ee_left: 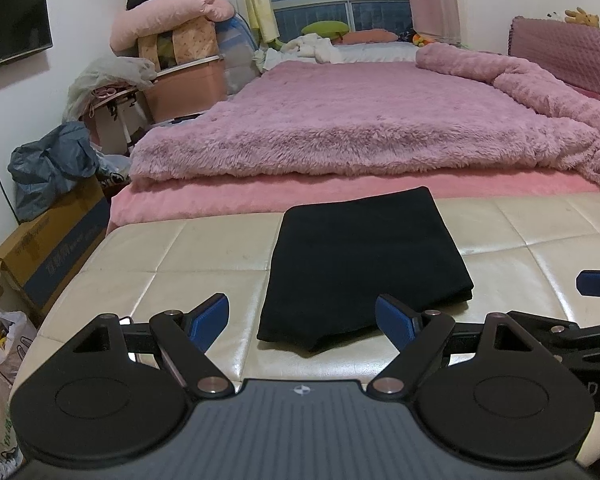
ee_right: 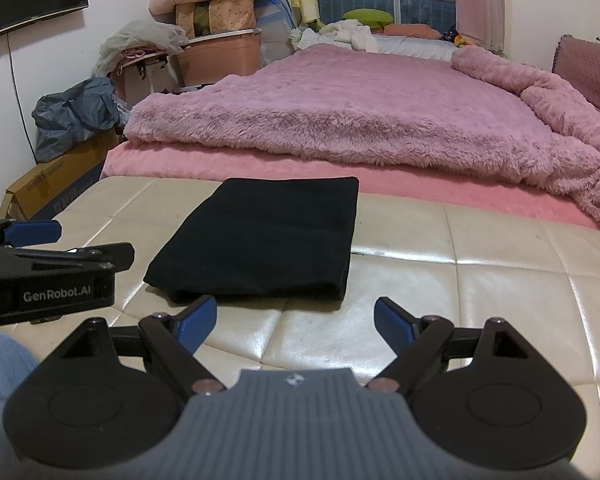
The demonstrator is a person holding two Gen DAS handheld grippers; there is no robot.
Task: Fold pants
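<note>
The black pants (ee_left: pixel 360 264) lie folded into a flat rectangle on the cream leather bench (ee_left: pixel 160 256) at the foot of the bed. My left gripper (ee_left: pixel 302 320) is open and empty, just short of the pants' near edge. In the right wrist view the pants (ee_right: pixel 264 240) lie ahead and a little left on the bench (ee_right: pixel 480 280). My right gripper (ee_right: pixel 294 318) is open and empty, just in front of the pants' near right corner. The left gripper's body (ee_right: pixel 48 276) shows at the left edge of that view.
A bed with a fluffy pink blanket (ee_left: pixel 360 120) stands right behind the bench. A cardboard box (ee_left: pixel 44 248) with a grey bag, storage bins and bedding (ee_left: pixel 172 40) are stacked at the left wall. A TV (ee_left: pixel 12 24) hangs on the wall.
</note>
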